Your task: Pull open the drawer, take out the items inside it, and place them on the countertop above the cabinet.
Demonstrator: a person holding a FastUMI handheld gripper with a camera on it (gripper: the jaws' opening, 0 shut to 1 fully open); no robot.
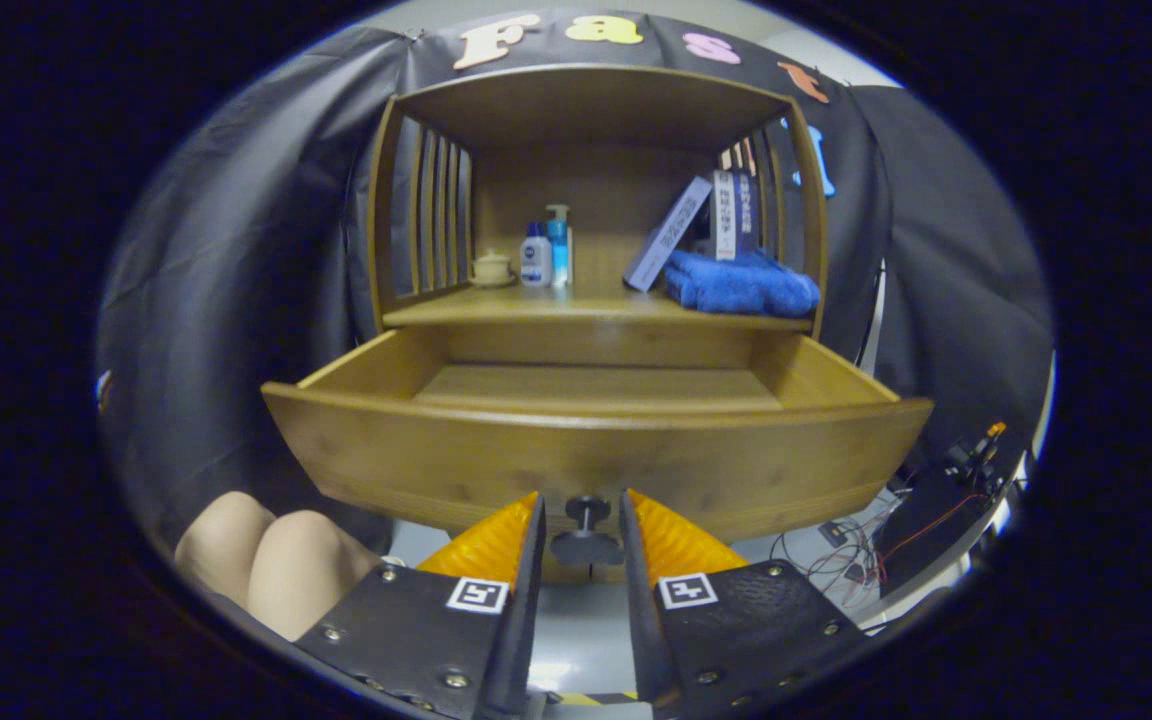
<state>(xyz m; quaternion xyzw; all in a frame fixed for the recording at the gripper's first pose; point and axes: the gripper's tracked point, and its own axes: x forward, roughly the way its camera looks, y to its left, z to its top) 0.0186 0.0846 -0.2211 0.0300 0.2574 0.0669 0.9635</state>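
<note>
2 fingers of the gripper (pixel 583 528) stood a little apart on either side of the dark round knob (pixel 586 525) on the drawer (pixel 596 455) front, and whether they pressed on its stem could not be told. The wooden drawer was pulled well out of the cabinet (pixel 596 200), and the part of its floor that showed above the front panel was bare. Above it, on the countertop (pixel 576 305) inside the open, slat-sided cabinet, a small cream teapot (pixel 492 268) sat at the left beside 2 bottles (pixel 546 252), 1 white with a dark cap and 1 blue pump bottle. At the right, a folded blue towel (pixel 741 282) lay with 2 books (pixel 706 230) leaning behind it; their spines carried writing too small to read. Black cloth hung behind and around the cabinet. A person's bare knees (pixel 266 560) showed beside the left finger, and wires and cables (pixel 896 530) trailed over the pale floor beyond the right finger.
</note>
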